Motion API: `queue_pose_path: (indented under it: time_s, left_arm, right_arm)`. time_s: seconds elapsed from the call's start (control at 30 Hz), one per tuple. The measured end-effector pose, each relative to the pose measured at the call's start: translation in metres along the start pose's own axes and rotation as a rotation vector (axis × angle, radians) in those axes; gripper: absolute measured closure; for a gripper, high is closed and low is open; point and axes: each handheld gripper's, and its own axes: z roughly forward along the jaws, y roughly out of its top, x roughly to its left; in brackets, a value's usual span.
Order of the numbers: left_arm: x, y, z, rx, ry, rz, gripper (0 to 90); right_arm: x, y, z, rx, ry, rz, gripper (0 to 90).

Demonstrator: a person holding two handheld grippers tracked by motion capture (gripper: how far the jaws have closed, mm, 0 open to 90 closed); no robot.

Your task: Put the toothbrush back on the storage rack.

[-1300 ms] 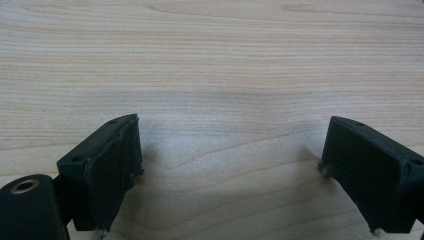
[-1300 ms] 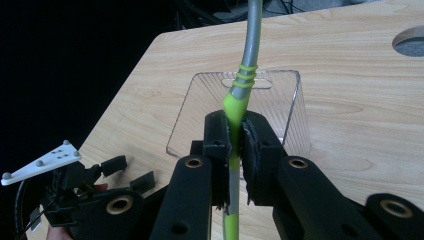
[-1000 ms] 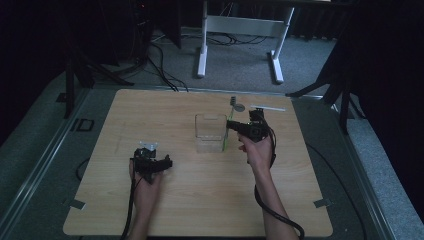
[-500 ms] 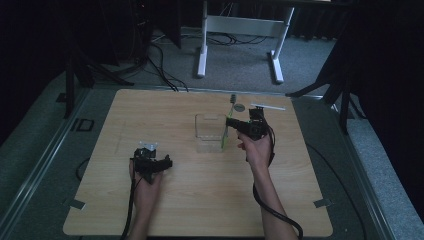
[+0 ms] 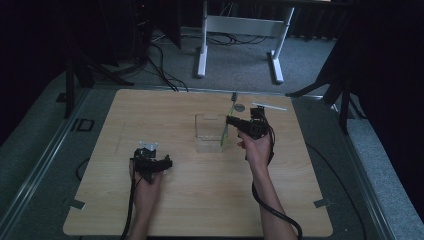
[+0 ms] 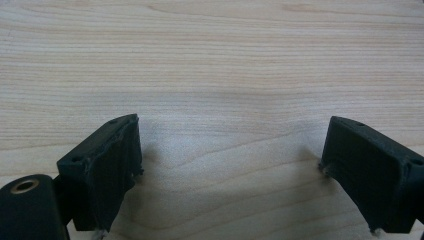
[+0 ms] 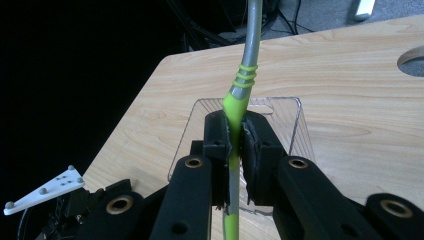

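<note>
Clamping the green-and-grey toothbrush (image 7: pixel 239 95) over the clear box (image 5: pixel 209 131), the right gripper (image 7: pixel 236 145) could let it pivot — the handle's thin; left gripper (image 6: pixel 230 175) gapes, idle.

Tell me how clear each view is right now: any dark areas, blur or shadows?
High view: dim, black surroundings, soft detail on the clear container. Left gripper view: table bright and sharp, faint shadows beside the jaws. Right gripper view: green-and-grey stick sharp, background black at left.
</note>
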Motion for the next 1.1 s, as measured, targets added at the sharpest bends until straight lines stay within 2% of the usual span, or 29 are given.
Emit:
queue_pose_path:
  time_s: [0.5,0.6,1.1]
  left_arm:
    - [0.0,0.0,-0.0001,0.001,0.0,0.0,9.5]
    - [0.0,0.0,-0.0001,0.001,-0.001,0.0,9.5]
    - [0.0,0.0,-0.0001,0.001,0.0,0.0,9.5]
  right_arm:
    - [-0.0023,0.0017,0.0019,-0.027,0.009,0.012,81.9]
    - [-0.0033,0.0022,0.0032,-0.034,0.027,0.029,81.9]
    - [-0.005,0.0014,0.0079,-0.055,0.029,0.036,81.8]
